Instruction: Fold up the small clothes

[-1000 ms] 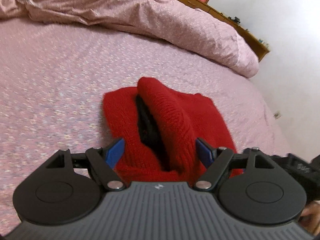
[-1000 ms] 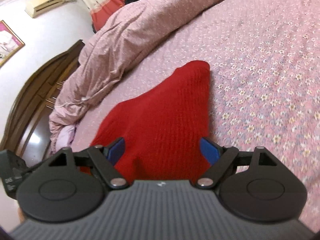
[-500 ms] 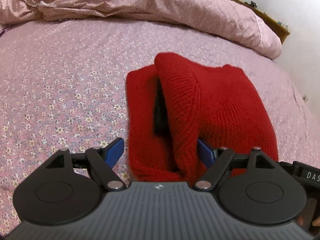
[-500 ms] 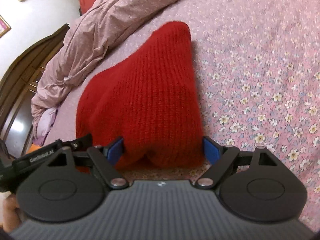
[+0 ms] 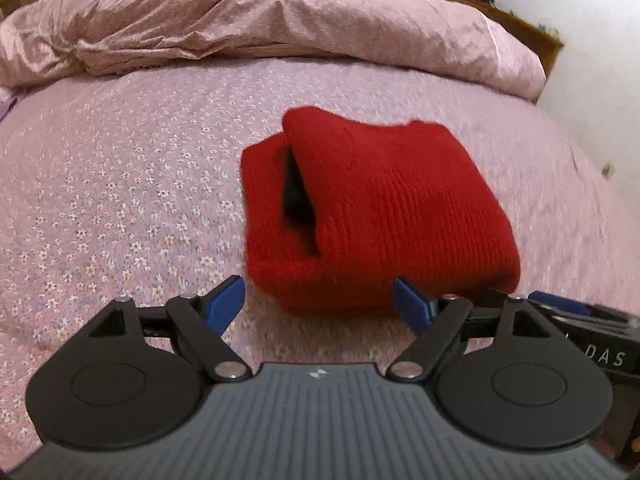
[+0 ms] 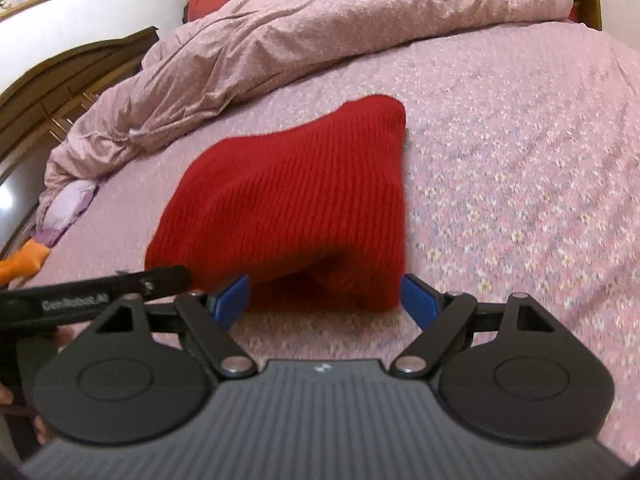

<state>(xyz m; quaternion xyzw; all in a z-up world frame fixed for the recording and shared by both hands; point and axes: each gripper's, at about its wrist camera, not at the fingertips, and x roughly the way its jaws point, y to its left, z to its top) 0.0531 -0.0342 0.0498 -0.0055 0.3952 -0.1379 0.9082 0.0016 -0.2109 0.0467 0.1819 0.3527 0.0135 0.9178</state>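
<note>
Red knit garment [image 5: 380,216] lies folded on the bed [image 5: 120,184], centre of the left wrist frame, with a dark gap under its upper flap at left. Left gripper [image 5: 320,300]: jaws spread and have just been opening; only the near edge of the knit sits between the blue tips, unpinched. Right gripper [image 6: 324,296]: jaws spread, tips flanking the garment's near edge, not pressing it. Bunched duvet [image 6: 320,36] lies across the upper frame.
</note>
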